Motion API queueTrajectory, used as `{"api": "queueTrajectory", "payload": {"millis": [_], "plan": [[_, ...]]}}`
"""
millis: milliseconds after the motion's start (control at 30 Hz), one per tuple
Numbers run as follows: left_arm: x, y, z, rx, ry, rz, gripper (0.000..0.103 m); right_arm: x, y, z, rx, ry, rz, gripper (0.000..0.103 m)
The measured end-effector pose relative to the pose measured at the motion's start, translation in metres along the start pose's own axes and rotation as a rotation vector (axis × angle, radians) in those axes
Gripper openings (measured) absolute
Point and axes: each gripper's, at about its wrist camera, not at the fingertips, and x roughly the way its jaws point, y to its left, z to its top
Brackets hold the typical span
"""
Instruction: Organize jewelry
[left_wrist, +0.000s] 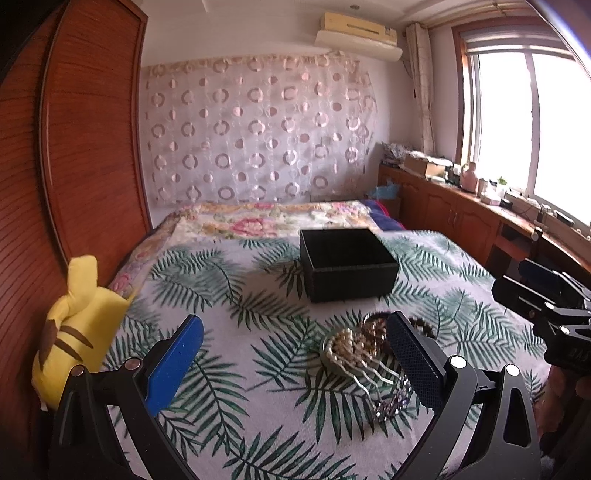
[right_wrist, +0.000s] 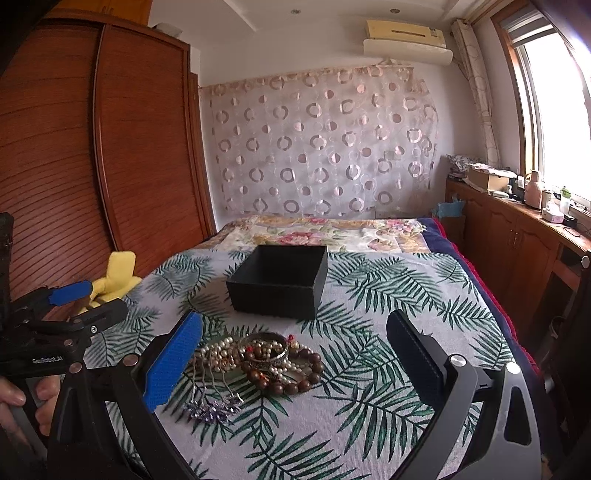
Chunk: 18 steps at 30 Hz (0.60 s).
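A pile of jewelry (right_wrist: 258, 360) lies on the leaf-print bedspread: a pearl strand (left_wrist: 345, 350), a silver bangle (right_wrist: 266, 349), a brown wooden bead bracelet (right_wrist: 291, 384) and a silver hair comb with purple stones (right_wrist: 212, 404). An open black box (right_wrist: 279, 282) stands behind it, and shows in the left wrist view (left_wrist: 345, 267). My left gripper (left_wrist: 295, 354) is open and empty, left of the pile. My right gripper (right_wrist: 295, 354) is open and empty, straddling the pile from above.
A yellow plush toy (left_wrist: 74, 328) lies at the bed's left edge by the wooden wardrobe (left_wrist: 74, 147). A floral quilt (right_wrist: 325, 229) covers the far bed. A wooden cabinet (right_wrist: 517, 236) with clutter runs under the window on the right.
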Motion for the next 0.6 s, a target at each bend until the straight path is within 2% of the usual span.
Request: {"api": "queueTrajectory", "payload": {"millis": [167, 300, 367, 600], "plan": [[0.023, -0.004, -0.016, 0.007, 0.09, -0.044, 0.096, 0.008, -0.013, -0.012, -0.006, 0.028, 0.009, 0.1], [0.044, -0.014, -0.028, 0.016, 0.177, -0.09, 0.096, 0.02, -0.023, -0.024, -0.012, 0.077, 0.016, 0.092], [0.053, -0.018, -0.034, 0.022, 0.207, -0.106, 0.096, 0.025, -0.026, -0.029, -0.014, 0.099, 0.021, 0.09], [0.072, -0.038, -0.04, 0.052, 0.28, -0.156, 0.096, 0.032, -0.04, -0.039, -0.009, 0.133, 0.024, 0.089]]}}
